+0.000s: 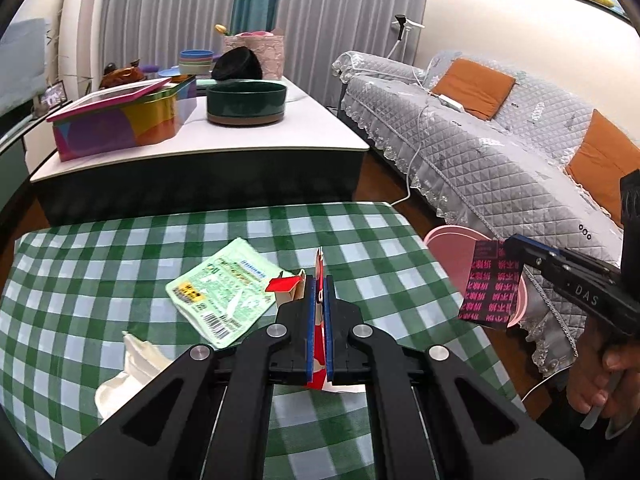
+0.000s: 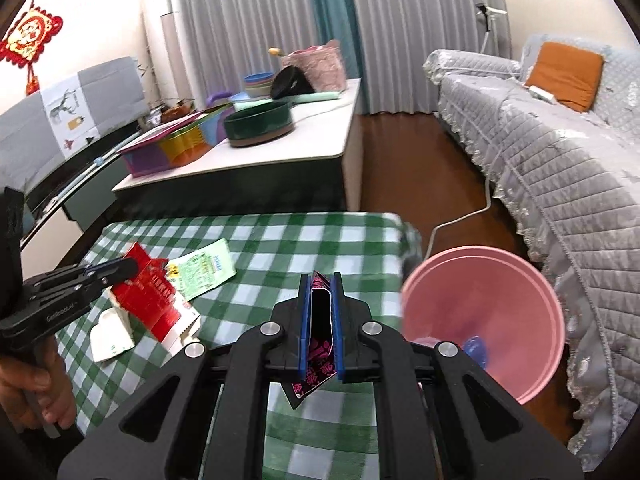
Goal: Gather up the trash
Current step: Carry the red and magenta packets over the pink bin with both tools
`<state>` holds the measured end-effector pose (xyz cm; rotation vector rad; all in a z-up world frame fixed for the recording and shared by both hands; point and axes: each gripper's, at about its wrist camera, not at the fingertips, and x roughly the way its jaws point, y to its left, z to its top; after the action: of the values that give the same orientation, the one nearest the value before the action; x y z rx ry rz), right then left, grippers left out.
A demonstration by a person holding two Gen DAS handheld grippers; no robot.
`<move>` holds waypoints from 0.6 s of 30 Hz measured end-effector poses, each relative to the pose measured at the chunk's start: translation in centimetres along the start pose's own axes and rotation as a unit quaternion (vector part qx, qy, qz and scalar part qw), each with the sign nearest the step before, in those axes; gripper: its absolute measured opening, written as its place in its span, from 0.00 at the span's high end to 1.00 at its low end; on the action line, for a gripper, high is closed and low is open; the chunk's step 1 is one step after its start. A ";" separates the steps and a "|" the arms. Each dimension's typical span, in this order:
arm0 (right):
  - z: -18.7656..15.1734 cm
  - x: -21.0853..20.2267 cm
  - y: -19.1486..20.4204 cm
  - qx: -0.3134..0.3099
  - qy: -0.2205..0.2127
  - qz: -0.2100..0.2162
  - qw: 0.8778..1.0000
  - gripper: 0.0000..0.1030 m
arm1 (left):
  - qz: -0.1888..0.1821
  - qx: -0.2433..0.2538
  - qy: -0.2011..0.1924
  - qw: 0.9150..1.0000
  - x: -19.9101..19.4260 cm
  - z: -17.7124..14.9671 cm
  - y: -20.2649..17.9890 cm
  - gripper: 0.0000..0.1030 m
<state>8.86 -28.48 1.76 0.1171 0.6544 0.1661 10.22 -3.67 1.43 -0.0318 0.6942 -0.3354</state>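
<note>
While the left tool (image 1: 319, 284) grips a red carton (image 2: 150, 292) and the right tool (image 2: 322, 280) a black wrapper (image 1: 491, 286) near the pink bin (image 2: 486, 320), a green packet (image 1: 222, 290) and tissue (image 1: 130, 368) remain on the table (image 1: 100, 264).

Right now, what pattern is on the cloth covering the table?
Green and white checks on the tablecloth, clearest in the left wrist view.

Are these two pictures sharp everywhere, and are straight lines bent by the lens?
Left wrist view: mostly sharp; the fisheye bows the far edge of the green-and-white checked tablecloth, and dark corners frame the picture. Right wrist view: the round pink plastic bin is smeared along its left rim, the rest fairly crisp; the grey curtains lean and curve toward the edges.
</note>
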 end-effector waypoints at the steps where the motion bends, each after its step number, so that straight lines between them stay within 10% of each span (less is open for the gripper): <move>1: 0.2 -0.2 -0.4 0.003 -0.002 -0.004 1.000 0.90 | -0.002 0.000 0.000 1.000 0.0 0.1 -0.3 0.97; 18: 3.7 -3.1 -9.2 0.040 -0.030 -0.106 0.993 0.90 | -0.041 0.017 0.008 0.999 3.4 3.1 -6.2 0.97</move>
<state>9.81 -38.34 5.07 0.1287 0.6092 -0.0687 12.80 -10.86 2.53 -0.0264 0.7036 -0.4259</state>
